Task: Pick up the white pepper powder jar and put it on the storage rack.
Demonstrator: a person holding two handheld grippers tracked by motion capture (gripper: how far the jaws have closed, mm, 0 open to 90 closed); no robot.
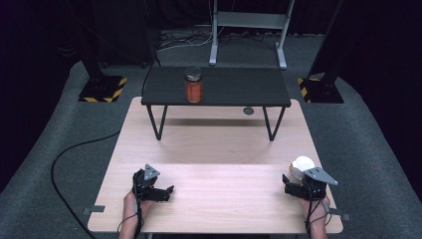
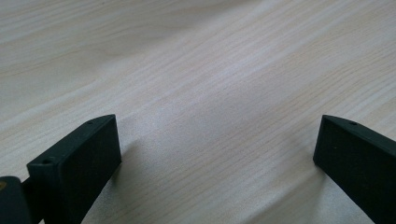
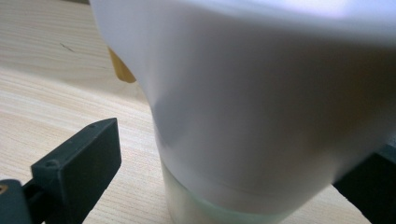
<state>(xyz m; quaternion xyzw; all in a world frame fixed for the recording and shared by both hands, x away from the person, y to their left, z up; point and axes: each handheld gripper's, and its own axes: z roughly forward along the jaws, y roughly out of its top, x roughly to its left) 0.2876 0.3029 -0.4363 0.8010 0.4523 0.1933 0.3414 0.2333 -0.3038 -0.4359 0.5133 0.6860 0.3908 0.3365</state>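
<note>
At a pale wooden table, I hold a two-jaw gripper in each hand; my right gripper sits near the table's right edge with a white, bulb-shaped object between its jaws; in the right gripper view that white object looms close, wide above and narrowing to a pale greenish base that stands on the wood; my left-hand jaw there stands clear of it with a gap of bare table between, while the other jaw sits right at the object's lower flank, and I cannot tell whether it touches; so the jaws are spread around the object rather than pinching it; a small yellow piece peeks out behind it. My left gripper rests low over the near left part of the table, well apart from the right one; in the left gripper view its jaws stand wide apart with bare wood grain between them. Farther off, a jar with orange contents and a dark lid stands upright on a low black side table set on the far end of the wooden one.
</note>
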